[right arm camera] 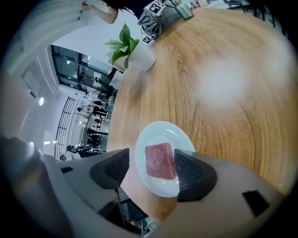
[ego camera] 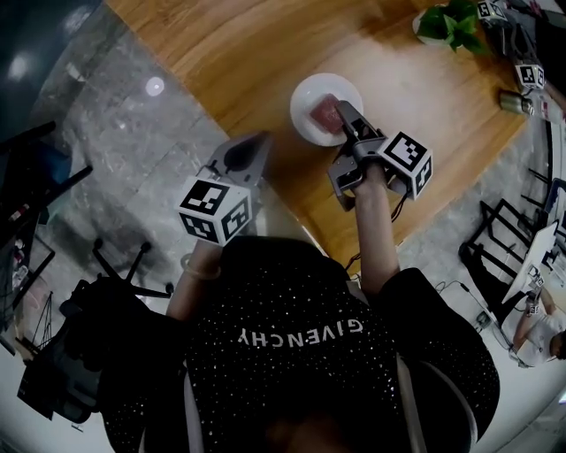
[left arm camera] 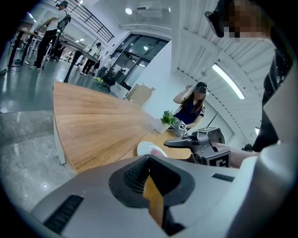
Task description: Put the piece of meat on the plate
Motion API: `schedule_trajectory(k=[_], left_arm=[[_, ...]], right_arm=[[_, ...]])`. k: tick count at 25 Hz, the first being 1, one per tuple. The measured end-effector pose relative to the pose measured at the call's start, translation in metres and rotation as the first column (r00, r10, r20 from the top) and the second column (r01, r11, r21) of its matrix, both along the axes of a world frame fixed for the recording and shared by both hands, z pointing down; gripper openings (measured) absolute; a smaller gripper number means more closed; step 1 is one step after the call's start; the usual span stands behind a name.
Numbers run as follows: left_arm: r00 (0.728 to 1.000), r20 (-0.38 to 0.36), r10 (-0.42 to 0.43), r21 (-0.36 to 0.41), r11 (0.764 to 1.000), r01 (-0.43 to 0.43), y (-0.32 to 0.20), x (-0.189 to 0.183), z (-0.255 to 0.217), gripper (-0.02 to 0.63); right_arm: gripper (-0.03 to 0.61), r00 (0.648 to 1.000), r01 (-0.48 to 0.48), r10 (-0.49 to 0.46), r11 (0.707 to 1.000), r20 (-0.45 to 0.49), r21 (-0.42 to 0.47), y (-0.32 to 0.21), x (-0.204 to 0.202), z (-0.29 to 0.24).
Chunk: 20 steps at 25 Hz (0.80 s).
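A square piece of red meat (ego camera: 325,112) (right arm camera: 159,161) lies flat on the small white plate (ego camera: 305,97) (right arm camera: 160,135) near the front edge of the wooden table (ego camera: 221,53). My right gripper (ego camera: 341,122) (right arm camera: 151,167) hangs just over the plate, open, its jaws on either side of the meat. The right pad sits close to the meat's edge and the left pad stands well apart. My left gripper (ego camera: 240,157) (left arm camera: 149,160) is shut and holds nothing, off the table's near left edge. From there I see the plate (left arm camera: 145,148) and the right gripper (left arm camera: 186,142).
A potted green plant (ego camera: 451,25) (right arm camera: 130,51) stands at the table's far end, with marker cubes (ego camera: 529,75) of another gripper beside it. A person (left arm camera: 191,104) sits behind that end. A chair base (ego camera: 124,265) stands on the grey floor at left.
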<state>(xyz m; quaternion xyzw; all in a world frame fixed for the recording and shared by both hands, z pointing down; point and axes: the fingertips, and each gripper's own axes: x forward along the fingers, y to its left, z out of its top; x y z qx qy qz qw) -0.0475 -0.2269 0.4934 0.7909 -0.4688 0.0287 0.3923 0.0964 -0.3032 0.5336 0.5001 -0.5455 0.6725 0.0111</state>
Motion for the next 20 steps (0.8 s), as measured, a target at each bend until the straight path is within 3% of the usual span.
schedule_trajectory(k=[8, 13, 16, 20], left_arm=[[0.999, -0.004, 0.033, 0.024, 0.999, -0.033, 0.011, 0.006, -0.007, 0.009], [0.997, -0.004, 0.073, 0.036, 0.997, -0.073, 0.019, 0.018, -0.012, 0.009], [0.994, -0.004, 0.106, 0.054, 0.993, -0.105, 0.02, 0.027, -0.019, 0.009], [0.991, 0.001, 0.138, 0.091, 0.986, -0.137, 0.02, 0.037, -0.033, 0.009]], right_arm=[[0.287, 0.999, 0.027, -0.023, 0.996, -0.046, 0.09, 0.013, 0.009, -0.025], [0.285, 0.995, 0.094, -0.098, 0.985, 0.016, 0.147, 0.028, -0.002, -0.041], [0.285, 0.984, 0.178, -0.179, 0.95, -0.018, 0.257, 0.036, -0.01, -0.064], [0.257, 0.954, 0.294, -0.248, 0.877, -0.166, 0.38, 0.052, -0.01, -0.095]])
